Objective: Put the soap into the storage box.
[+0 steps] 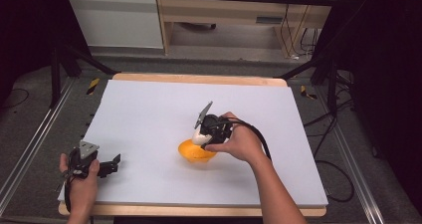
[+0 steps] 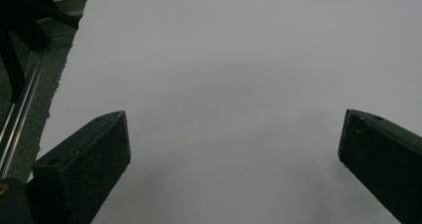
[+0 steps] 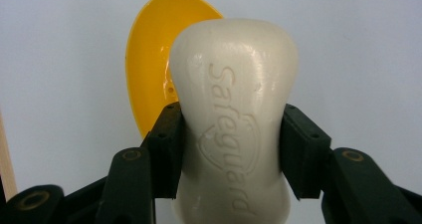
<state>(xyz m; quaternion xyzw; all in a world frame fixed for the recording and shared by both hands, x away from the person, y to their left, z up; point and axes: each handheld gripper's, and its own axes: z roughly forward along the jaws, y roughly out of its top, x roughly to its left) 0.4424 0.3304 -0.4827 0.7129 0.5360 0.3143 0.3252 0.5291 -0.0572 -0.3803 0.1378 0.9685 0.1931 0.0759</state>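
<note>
A white sheet (image 1: 149,114) is covering the wooden table, pale cabinets standing at the frame's top. Center, the right gripper (image 1: 203,137) is pinching a soap bar (image 3: 234,119) over a yellow dish (image 1: 191,153); its embossed lettering is showing close-up. Lower left, the left gripper (image 2: 234,149) is lying spread.

"Safeguard" is embossed lengthwise down the face of the white soap (image 3: 234,129), the only text that can be read.
</note>
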